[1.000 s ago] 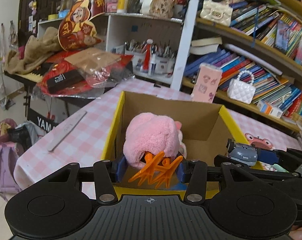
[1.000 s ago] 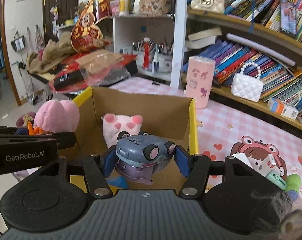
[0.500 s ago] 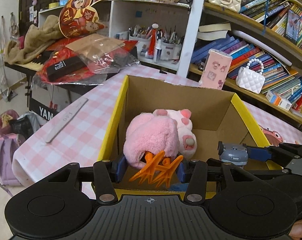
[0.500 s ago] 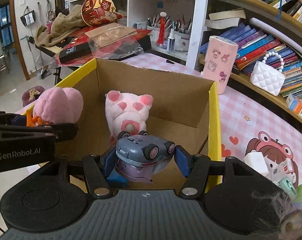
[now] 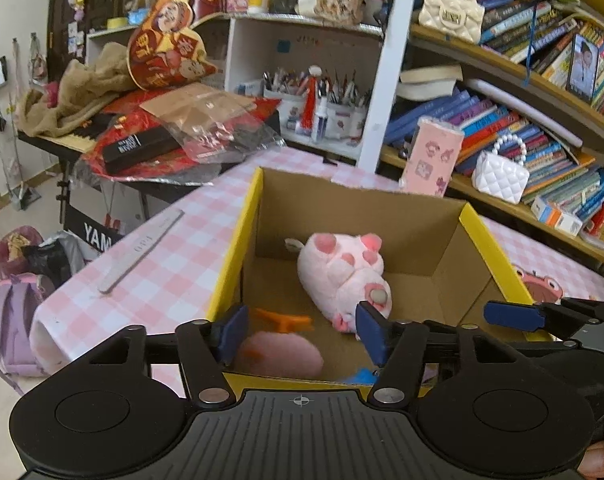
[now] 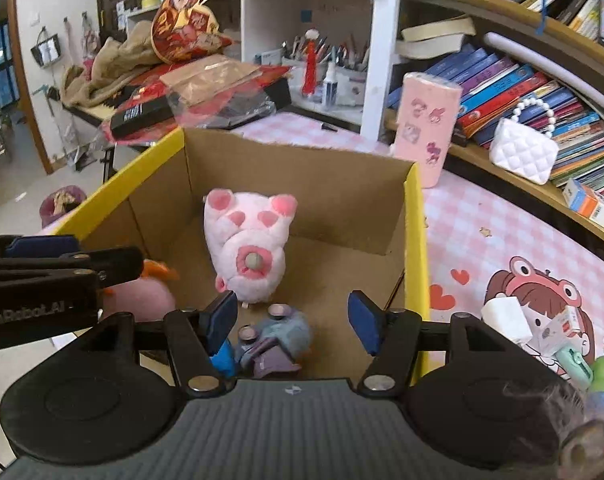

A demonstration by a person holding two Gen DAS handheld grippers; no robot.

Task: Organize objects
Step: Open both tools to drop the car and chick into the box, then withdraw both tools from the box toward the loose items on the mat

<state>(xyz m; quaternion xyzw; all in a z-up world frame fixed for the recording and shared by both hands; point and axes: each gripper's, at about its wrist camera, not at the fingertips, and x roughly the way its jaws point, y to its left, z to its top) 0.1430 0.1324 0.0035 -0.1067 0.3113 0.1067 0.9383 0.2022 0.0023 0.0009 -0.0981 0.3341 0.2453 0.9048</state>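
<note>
Two toys lie loose in the box in the left wrist view: a pink plush with orange feet sits on the floor at the near left corner, just below the left hand-held gripper, and the piglet rests mid-box. That hand-held gripper's jaws are opening, released, nothing pressed between the blue pads. The box stands on the pink checked counter, with a ruler lying to its left.

Over to the right wrist view: the right hand-held gripper is spread too, pads clear of the grey car, which lies tipped on the box floor just below them. The piglet stands right behind it, with the pink plush at the left wall under the other hand-held gripper's arm.
</note>
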